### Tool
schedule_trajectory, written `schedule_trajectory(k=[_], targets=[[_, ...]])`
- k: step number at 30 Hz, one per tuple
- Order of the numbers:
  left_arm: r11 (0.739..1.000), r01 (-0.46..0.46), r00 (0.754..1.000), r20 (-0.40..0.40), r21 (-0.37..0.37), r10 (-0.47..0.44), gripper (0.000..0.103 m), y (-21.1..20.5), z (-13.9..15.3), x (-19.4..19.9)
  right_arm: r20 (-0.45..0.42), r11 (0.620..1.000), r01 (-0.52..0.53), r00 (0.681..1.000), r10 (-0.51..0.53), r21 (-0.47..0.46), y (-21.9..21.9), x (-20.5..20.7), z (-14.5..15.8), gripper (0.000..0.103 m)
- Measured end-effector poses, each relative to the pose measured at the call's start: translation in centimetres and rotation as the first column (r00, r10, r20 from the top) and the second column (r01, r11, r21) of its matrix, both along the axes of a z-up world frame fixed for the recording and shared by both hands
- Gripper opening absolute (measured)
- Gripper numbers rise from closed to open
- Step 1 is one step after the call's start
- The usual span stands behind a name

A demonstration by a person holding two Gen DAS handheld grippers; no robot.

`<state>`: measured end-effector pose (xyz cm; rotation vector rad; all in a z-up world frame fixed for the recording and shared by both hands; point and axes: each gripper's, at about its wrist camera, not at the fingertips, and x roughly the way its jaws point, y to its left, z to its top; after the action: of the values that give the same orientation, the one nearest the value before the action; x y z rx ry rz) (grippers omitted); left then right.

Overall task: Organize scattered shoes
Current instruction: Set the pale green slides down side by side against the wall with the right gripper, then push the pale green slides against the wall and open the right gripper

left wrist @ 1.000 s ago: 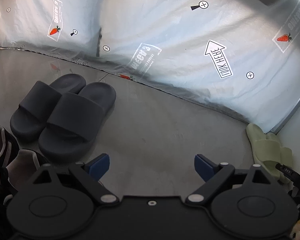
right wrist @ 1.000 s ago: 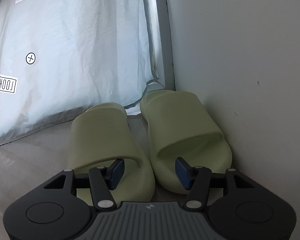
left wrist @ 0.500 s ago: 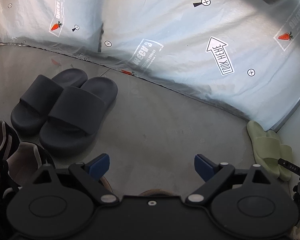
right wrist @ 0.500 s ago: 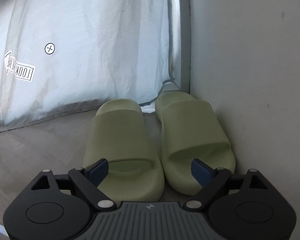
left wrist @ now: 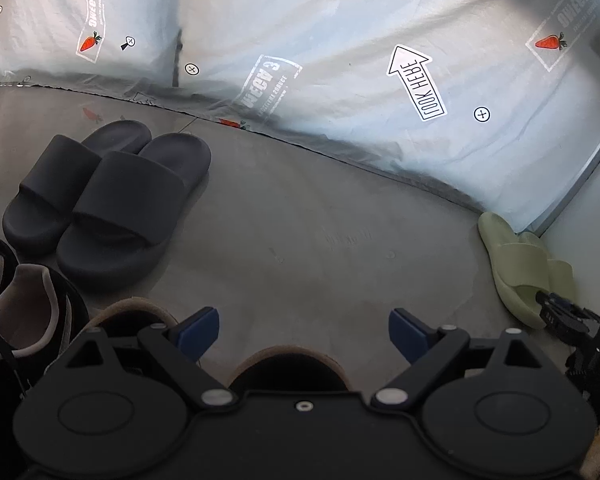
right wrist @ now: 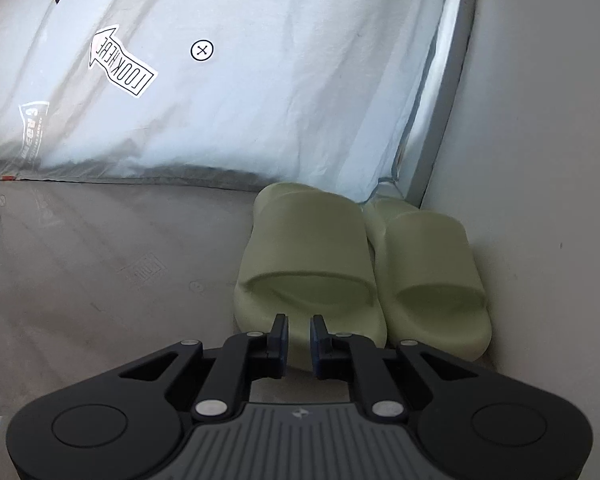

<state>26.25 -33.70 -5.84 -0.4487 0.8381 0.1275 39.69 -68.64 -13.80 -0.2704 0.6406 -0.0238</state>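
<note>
The green slippers (right wrist: 360,264) lie paired at the corner, at 12 o'clock from the right claw (right wrist: 299,336), whose jaws have just been closing, nearly clenched on nothing. Left claw (left wrist: 304,332) released; next, a brown shoe (left wrist: 288,368) beneath it.

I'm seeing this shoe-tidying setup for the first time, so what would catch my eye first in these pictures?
First, the pale green slides, paired side by side in the corner where the printed sheet meets the white wall. Just short of their heels the right gripper has its jaws drawn close, with nothing clamped between them. In the left wrist view, dark grey slides sit paired at far left, and the left gripper stands open.
</note>
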Motion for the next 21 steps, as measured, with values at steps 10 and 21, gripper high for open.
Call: schedule_trajectory(k=[10,21], targets=[[1.0,0.002,1.0,-0.007,0.017,-0.001,0.092,-0.1,0.1,0.0,-0.042,0.998,0.063,0.997,-0.063,-0.002,0.4,7.6,-1.6,0.09],[0.999,-0.023,1.0,-0.01,0.032,0.023,0.092,0.3,0.4,0.0,0.016,0.992,0.122,0.992,-0.122,0.009,0.5,9.1,-2.4,0.086]])
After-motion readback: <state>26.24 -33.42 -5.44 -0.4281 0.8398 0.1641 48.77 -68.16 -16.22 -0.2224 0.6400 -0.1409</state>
